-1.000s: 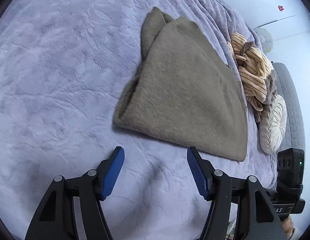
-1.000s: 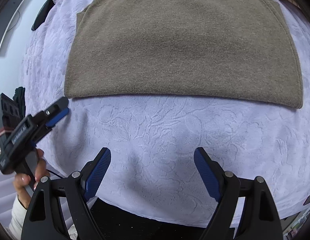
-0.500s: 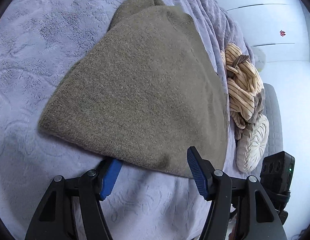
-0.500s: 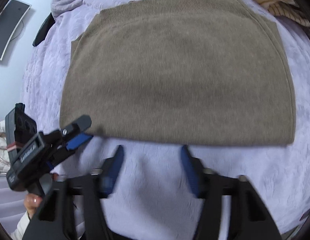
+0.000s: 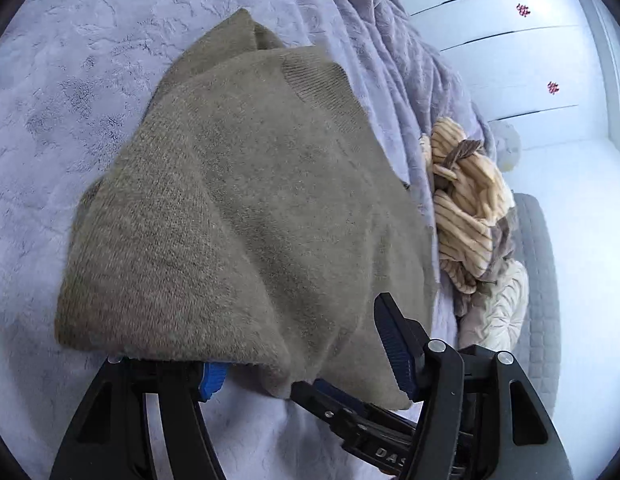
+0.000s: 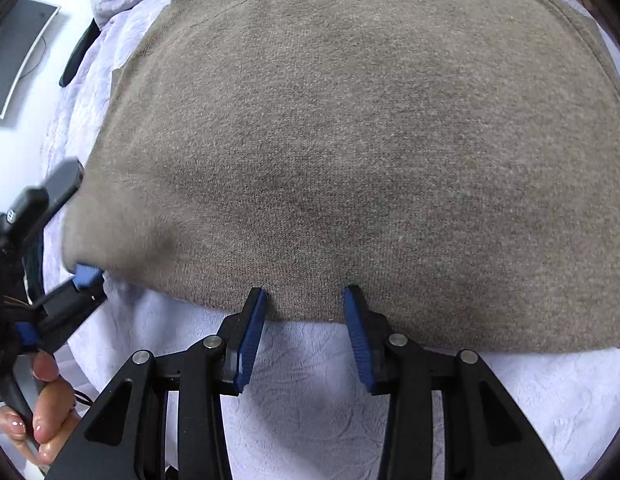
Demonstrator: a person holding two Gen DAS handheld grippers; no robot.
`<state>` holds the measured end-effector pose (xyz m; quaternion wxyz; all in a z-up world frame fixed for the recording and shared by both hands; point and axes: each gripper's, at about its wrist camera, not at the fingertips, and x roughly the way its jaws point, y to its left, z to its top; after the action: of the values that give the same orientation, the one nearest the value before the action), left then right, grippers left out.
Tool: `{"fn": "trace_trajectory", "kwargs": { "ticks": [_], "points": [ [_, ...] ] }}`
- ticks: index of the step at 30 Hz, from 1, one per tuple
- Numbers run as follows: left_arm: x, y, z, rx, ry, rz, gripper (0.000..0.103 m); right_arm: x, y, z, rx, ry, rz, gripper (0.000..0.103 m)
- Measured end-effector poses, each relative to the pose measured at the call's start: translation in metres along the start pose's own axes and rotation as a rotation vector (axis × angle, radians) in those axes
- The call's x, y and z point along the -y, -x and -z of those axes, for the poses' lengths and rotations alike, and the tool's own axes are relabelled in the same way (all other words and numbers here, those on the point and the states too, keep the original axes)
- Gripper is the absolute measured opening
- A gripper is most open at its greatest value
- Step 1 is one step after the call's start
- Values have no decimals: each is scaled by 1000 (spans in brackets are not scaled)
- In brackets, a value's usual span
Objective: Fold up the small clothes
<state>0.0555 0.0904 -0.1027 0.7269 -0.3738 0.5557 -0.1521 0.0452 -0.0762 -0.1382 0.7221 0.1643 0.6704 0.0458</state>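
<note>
The brown knit sweater (image 6: 350,152) has its near hem between my parted right gripper (image 6: 305,300) pads, its left corner draped over my open left gripper (image 5: 305,364).

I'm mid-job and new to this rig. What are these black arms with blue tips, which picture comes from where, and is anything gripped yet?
There is no robot. A person holds tongs in each hand, and each pair carries a camera looking along its fingers. One picture comes from the left tongs, the other from the right tongs. A brown sweater lies on a lilac blanket, with a striped garment beyond it. The left tongs stand open around the sweater's corner, one finger underneath. The right tongs straddle the near hem, with no clear pinch.
</note>
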Motion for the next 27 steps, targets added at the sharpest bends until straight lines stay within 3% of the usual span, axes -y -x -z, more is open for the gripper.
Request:
{"fn": "trace_trajectory", "kwargs": {
  "ticks": [4, 7, 9, 10, 12, 14, 16, 19, 21, 27],
  "points": [
    [-29, -17, -9, -11, 135, -28, 65, 5, 0, 0, 2, -8, -27, 44],
    [-32, -13, -13, 21, 177, -32, 63, 12, 3, 1, 5, -9, -44, 44],
    [-24, -11, -15, 53, 149, -90, 45, 17, 4, 1, 4, -12, -56, 44],
    [-18, -11, -15, 65, 118, -130, 31, 22, 6, 2, 3, -13, -63, 44],
    [-4, -10, -15, 91, 27, -227, 23, 31, 11, 4, 2, -16, -76, 44],
    [18, -9, -11, 121, -96, -302, 21, 40, 14, 5, 0, -17, -92, 44],
    [49, -5, -1, 165, -286, -373, 18, 48, 18, 6, -1, -21, -112, 44],
    [87, -7, 14, 211, -503, -418, 18, 61, 29, 9, 8, -46, -182, 42],
    [110, -15, 23, 221, -640, -453, 13, 76, 44, 12, 23, -71, -227, 42],
    [128, -26, 31, 213, -789, -505, 13, 108, 105, -15, 63, -53, -223, 45]
  ]
}}
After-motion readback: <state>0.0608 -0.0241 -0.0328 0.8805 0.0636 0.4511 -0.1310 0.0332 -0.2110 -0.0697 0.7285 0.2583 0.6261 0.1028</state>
